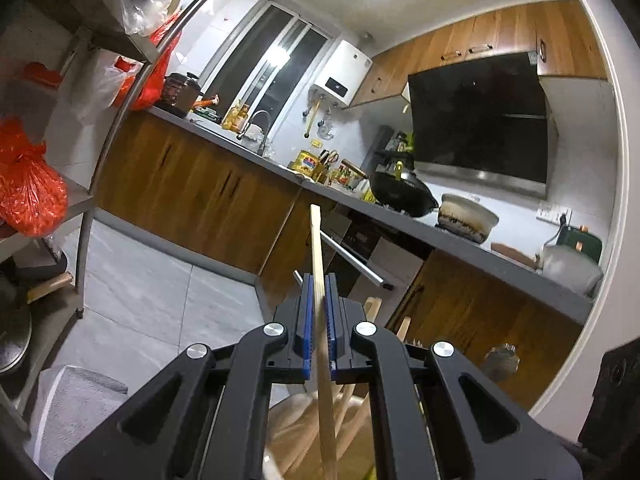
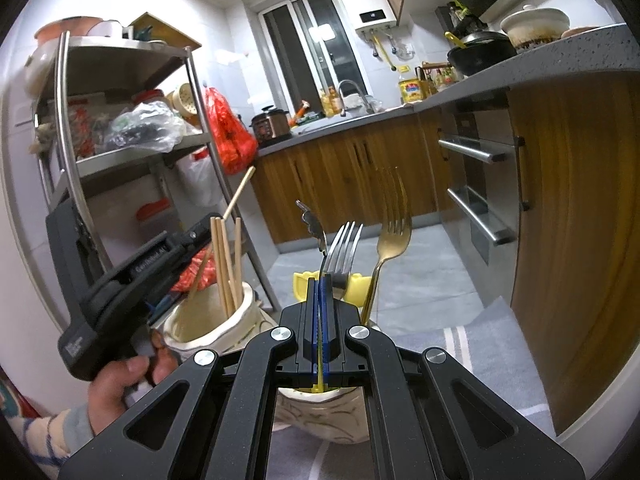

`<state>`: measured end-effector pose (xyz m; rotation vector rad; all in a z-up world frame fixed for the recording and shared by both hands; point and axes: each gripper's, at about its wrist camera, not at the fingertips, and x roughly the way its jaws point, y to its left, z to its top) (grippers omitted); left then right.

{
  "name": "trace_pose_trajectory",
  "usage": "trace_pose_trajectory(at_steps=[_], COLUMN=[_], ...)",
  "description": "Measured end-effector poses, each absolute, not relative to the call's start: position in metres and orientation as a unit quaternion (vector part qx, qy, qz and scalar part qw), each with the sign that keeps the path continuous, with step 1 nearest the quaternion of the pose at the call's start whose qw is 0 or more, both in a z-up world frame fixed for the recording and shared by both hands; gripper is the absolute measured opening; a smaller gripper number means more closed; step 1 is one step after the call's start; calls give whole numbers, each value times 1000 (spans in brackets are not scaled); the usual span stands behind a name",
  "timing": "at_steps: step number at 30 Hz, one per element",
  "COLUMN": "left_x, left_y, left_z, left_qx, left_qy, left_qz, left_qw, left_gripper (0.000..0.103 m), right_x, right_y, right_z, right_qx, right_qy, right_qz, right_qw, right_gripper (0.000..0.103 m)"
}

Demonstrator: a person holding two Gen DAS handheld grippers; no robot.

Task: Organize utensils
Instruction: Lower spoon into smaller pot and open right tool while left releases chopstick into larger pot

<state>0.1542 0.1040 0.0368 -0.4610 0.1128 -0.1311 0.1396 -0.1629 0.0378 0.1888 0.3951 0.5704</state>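
Left jaws: the left gripper (image 1: 319,296) is clamped on one pale wooden chopstick (image 1: 317,248), blue pads pressing both sides, stick pointing up.
Right jaws: the right gripper (image 2: 321,300) is closed on a thin silver utensil handle (image 2: 312,222); which utensil it belongs to cannot be told.
Just beyond: a cream ceramic holder (image 2: 208,326) with more wooden chopsticks (image 2: 226,264) sits under the left tool; a second cream jar (image 2: 320,412) carries a silver fork (image 2: 344,248), a gold fork (image 2: 390,236) and a yellow plastic piece (image 2: 356,286).
Risk: the chopstick is pinched low, so it may pivot or slip on a careless release; the jars stand close, so a nudge could tip one.
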Motion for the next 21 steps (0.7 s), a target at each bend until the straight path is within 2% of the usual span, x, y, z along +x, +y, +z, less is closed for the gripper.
trace_pose_trajectory(at_steps=[16, 18, 21], left_x=[106, 99, 87], left_y=[91, 88, 87], left_z=[41, 41, 42], left_qx=[-114, -104, -94], left_qy=[116, 117, 117], left_qz=[-92, -92, -91], left_qw=[982, 983, 984], left_gripper=[5, 5, 5], right_x=[148, 147, 140], right_y=[-165, -166, -172], right_z=[28, 29, 32], right_qx=[90, 87, 88], right_qy=[228, 229, 223], right_qz=[267, 260, 252], right_qw=[932, 934, 937], right_gripper=[2, 6, 24])
